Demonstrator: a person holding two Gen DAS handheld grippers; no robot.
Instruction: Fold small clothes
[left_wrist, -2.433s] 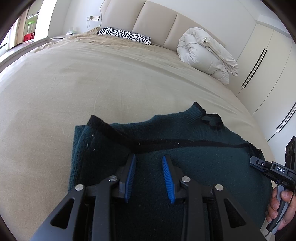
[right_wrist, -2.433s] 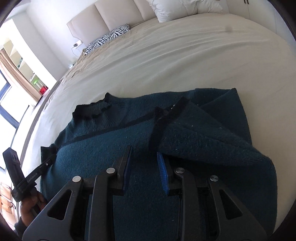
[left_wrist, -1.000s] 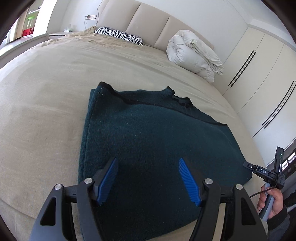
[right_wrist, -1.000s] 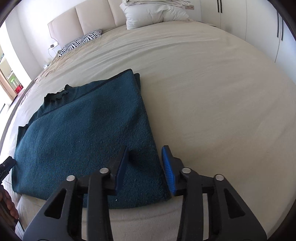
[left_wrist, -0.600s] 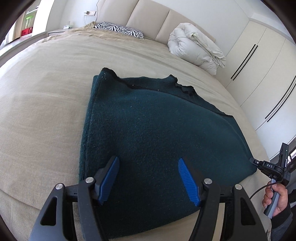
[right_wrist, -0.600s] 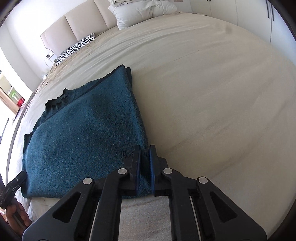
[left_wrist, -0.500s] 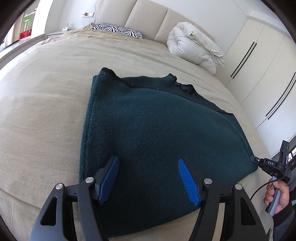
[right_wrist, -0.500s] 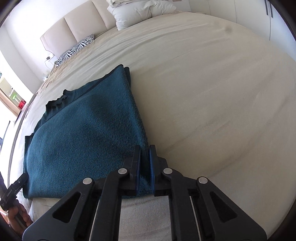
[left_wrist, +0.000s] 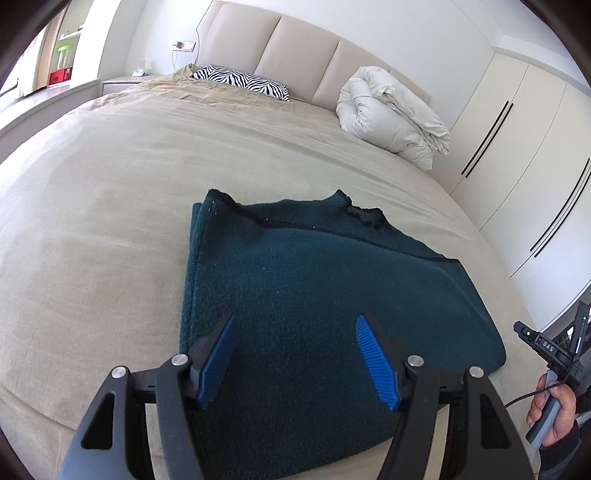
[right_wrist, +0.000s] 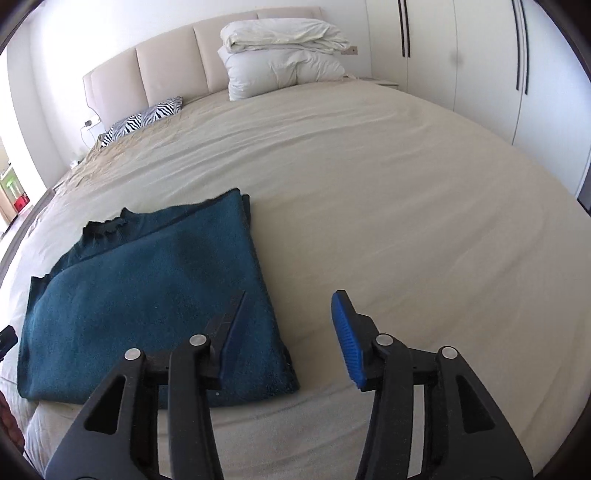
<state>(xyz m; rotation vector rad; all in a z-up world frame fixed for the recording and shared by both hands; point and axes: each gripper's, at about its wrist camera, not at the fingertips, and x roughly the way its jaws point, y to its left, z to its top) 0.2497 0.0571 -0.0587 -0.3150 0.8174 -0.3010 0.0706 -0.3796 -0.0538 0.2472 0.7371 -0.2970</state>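
Two grippers hang over the near edge of the bed (left_wrist: 110, 177), and neither has hold of anything. Starting at your left, the left gripper (left_wrist: 295, 354) sits with its jaws spread wide, the blue pads (left_wrist: 218, 354) hovering above the near part of the dark teal sweater (left_wrist: 314, 295); from this angle you cannot tell for sure whether the pads touch the knit or only float over it. The sweater lies folded flat on the beige bedspread near the foot of the bed, its dark-trimmed collar (left_wrist: 364, 214) pointing toward the headboard (left_wrist: 295, 48) and a darker seam running across the top layer. Farther back on the left a zebra-print pillow (left_wrist: 240, 79) rests against the headboard, and to its right sits a rolled white duvet (left_wrist: 391, 118). Moving right, your right hand (left_wrist: 554, 413) shows at the edge of the left wrist view, wrapped around its gripper handle just beyond the sweater's right corner. The right gripper (right_wrist: 288, 332) has its jaws apart as well: its left finger (right_wrist: 231, 332) overlaps the sweater's right edge (right_wrist: 258, 266), while the other one stands over bare bedspread beside the garment. At the far right, white wardrobe doors (right_wrist: 480, 66) with dark vertical handles line the wall.
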